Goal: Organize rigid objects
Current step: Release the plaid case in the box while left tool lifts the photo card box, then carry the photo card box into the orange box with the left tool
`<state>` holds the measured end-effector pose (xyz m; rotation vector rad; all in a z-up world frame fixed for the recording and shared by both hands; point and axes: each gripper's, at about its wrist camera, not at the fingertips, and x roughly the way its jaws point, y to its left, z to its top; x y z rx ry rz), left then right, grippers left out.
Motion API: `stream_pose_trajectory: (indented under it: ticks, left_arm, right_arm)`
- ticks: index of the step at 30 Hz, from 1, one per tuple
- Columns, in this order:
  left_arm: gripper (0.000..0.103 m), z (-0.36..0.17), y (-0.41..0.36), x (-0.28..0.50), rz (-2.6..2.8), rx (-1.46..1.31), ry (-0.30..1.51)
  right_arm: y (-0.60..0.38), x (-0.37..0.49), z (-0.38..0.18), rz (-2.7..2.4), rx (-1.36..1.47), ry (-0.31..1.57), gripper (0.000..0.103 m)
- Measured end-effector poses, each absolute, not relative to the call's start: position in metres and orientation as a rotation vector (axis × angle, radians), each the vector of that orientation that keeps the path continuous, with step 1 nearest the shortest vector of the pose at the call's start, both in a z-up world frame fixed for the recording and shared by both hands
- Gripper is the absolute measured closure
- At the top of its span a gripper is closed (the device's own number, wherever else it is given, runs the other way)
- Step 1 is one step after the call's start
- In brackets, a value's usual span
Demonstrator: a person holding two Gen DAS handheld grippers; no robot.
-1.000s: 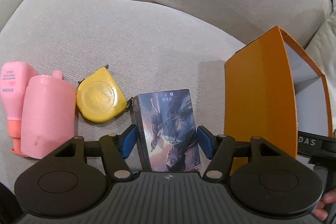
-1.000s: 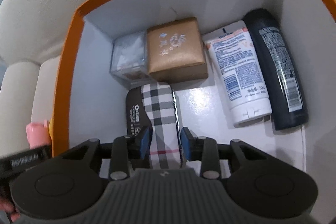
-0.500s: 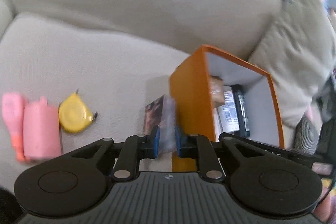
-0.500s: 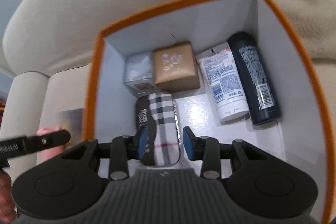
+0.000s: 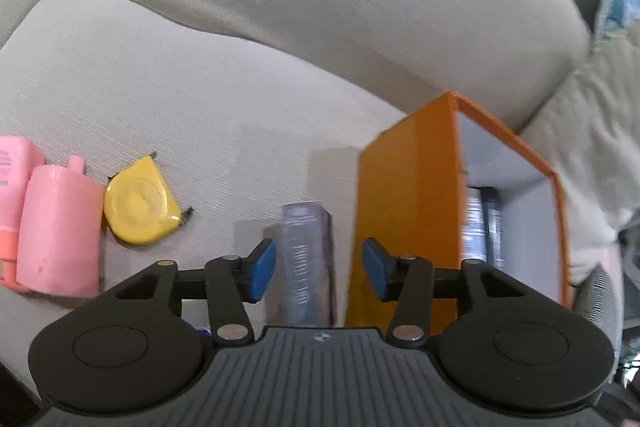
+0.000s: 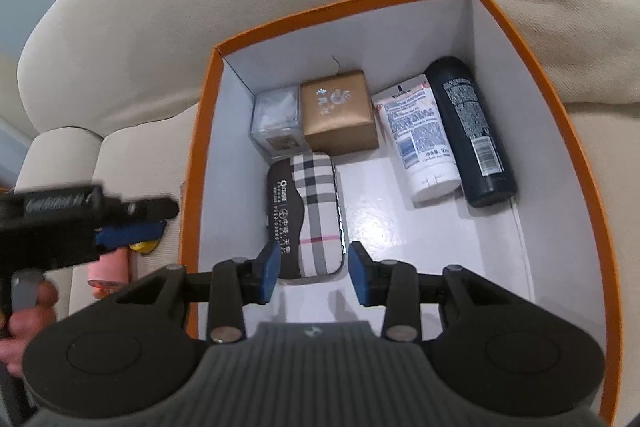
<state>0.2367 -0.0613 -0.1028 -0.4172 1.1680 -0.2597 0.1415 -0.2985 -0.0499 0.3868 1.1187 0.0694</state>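
In the left wrist view my left gripper (image 5: 319,271) is open, its blue pads apart on either side of a card box (image 5: 307,259) that stands on its edge on the sofa seat, not gripped. The orange box (image 5: 404,211) stands just to its right. In the right wrist view my right gripper (image 6: 314,277) is open above the orange box (image 6: 192,187). A plaid case (image 6: 318,215) lies on the box floor below its pads. A gold box (image 6: 338,113), a clear box (image 6: 276,119), a white tube (image 6: 420,139) and a dark bottle (image 6: 470,131) also lie inside.
A yellow tape measure (image 5: 138,201) and two pink bottles (image 5: 60,227) lie on the beige sofa seat (image 5: 180,87) to the left. A cushion (image 5: 592,139) leans at the right. The left gripper shows in the right wrist view (image 6: 80,223) beside the box.
My left gripper closed on the card box, lifted it toward the orange box, and now stands open with the card box on its edge. My right gripper rose, leaving the plaid case in the box.
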Motion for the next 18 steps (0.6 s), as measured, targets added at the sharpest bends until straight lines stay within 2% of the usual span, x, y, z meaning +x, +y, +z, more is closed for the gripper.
stream_pose_trajectory:
  ticks: [2, 4, 6, 7, 10, 14, 16, 18]
  left_arm:
    - [0.047, -0.113, -0.064, 0.243, -0.260, -0.400, 1.193]
    - [0.051, -0.126, -0.066, 0.247, -0.238, -0.391, 1.215]
    - [0.050, -0.125, -0.065, 0.246, -0.240, -0.378, 1.177]
    - [0.049, -0.123, -0.065, 0.246, -0.228, -0.360, 1.178]
    - [0.025, -0.122, -0.063, 0.244, -0.157, -0.300, 1.204]
    - [0.025, -0.139, -0.057, 0.244, -0.143, -0.327, 1.283]
    - [0.020, -0.146, -0.052, 0.243, -0.166, -0.373, 1.287]
    - [0.020, -0.148, -0.053, 0.242, -0.184, -0.367, 1.272]
  right_arm:
    - [-0.297, 0.141, -0.052, 0.071, 0.394, 1.124, 0.064]
    - [-0.296, 0.141, -0.053, 0.066, 0.396, 1.130, 0.064]
    - [-0.297, 0.141, -0.056, 0.061, 0.402, 1.136, 0.064]
    - [-0.297, 0.141, -0.057, 0.060, 0.403, 1.138, 0.064]
    - [-0.296, 0.142, -0.061, 0.056, 0.399, 1.151, 0.064]
    - [-0.293, 0.147, -0.069, 0.050, 0.407, 1.159, 0.064]
    - [-0.292, 0.149, -0.071, 0.053, 0.409, 1.161, 0.064]
    - [-0.291, 0.151, -0.073, 0.052, 0.400, 1.164, 0.064]
